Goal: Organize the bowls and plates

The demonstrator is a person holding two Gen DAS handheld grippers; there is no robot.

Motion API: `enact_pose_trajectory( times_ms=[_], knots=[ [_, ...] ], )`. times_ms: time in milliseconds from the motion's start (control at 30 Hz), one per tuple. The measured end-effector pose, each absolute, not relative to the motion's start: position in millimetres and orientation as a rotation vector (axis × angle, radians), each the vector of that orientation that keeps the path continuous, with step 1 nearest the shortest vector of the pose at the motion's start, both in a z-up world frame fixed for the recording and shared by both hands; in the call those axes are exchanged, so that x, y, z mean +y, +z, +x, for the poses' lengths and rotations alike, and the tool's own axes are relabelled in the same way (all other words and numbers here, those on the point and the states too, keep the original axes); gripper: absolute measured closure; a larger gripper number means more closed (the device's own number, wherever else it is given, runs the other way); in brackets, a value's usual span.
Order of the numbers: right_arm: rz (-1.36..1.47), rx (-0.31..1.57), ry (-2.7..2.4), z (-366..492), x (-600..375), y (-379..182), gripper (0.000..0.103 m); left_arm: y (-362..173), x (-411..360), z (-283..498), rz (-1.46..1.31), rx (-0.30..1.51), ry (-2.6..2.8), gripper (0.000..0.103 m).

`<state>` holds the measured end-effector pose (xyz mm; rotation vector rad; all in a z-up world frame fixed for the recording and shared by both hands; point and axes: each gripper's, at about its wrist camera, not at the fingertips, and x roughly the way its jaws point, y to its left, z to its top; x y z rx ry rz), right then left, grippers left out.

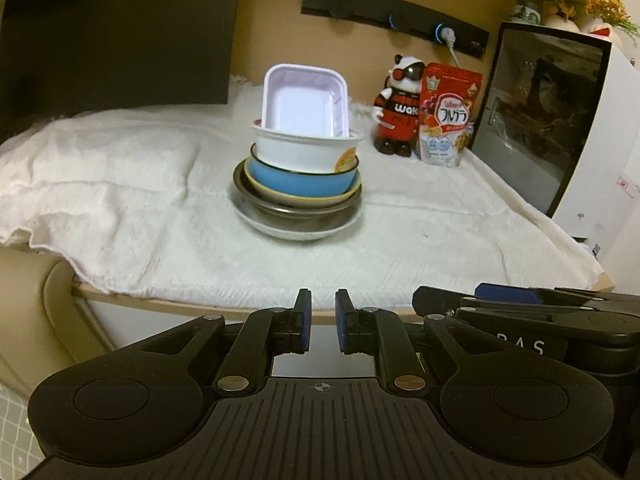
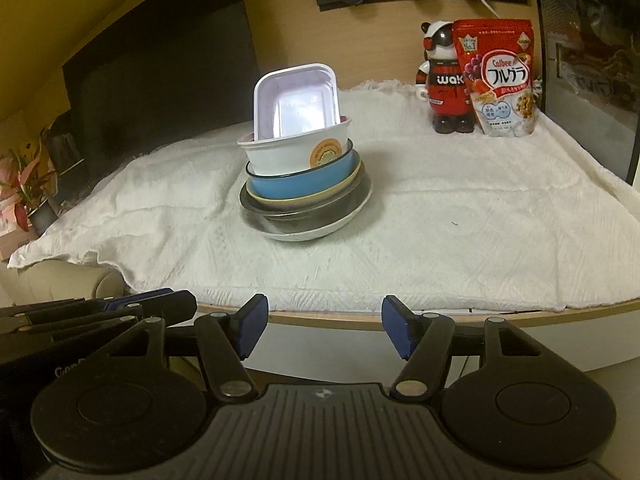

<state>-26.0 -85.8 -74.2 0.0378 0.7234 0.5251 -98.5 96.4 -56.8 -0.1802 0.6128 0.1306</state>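
A stack of dishes stands mid-table on a white cloth. From the bottom: a white plate [image 1: 296, 232], a dark metal bowl [image 1: 292, 210], a yellow-rimmed bowl, a blue bowl [image 1: 296, 178], a white round tub [image 1: 304, 150]. A white square tray [image 1: 306, 100] leans tilted in the tub. The same stack shows in the right wrist view [image 2: 300, 184]. My left gripper [image 1: 323, 320] is empty, jaws nearly closed with a narrow gap, off the table's front edge. My right gripper [image 2: 324, 330] is open and empty, also before the front edge.
A red and black panda figure [image 1: 400, 108] and a red cereal bag [image 1: 450, 116] stand at the back right. A black-doored appliance [image 1: 548, 112] is at the right. A dark screen [image 1: 116, 40] is at the back left. A potted plant [image 2: 28, 196] sits left.
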Motion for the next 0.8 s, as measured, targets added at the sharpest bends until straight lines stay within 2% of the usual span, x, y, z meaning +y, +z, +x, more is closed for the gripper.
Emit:
enact_pose_trajectory(
  times_ms=[800],
  knots=[
    [0.008,0.712,0.526,-35.5,-82.8,-72.3,0.039,-54.8,100.5,-104.7,-0.196,0.608,0.096,0.088]
  ],
)
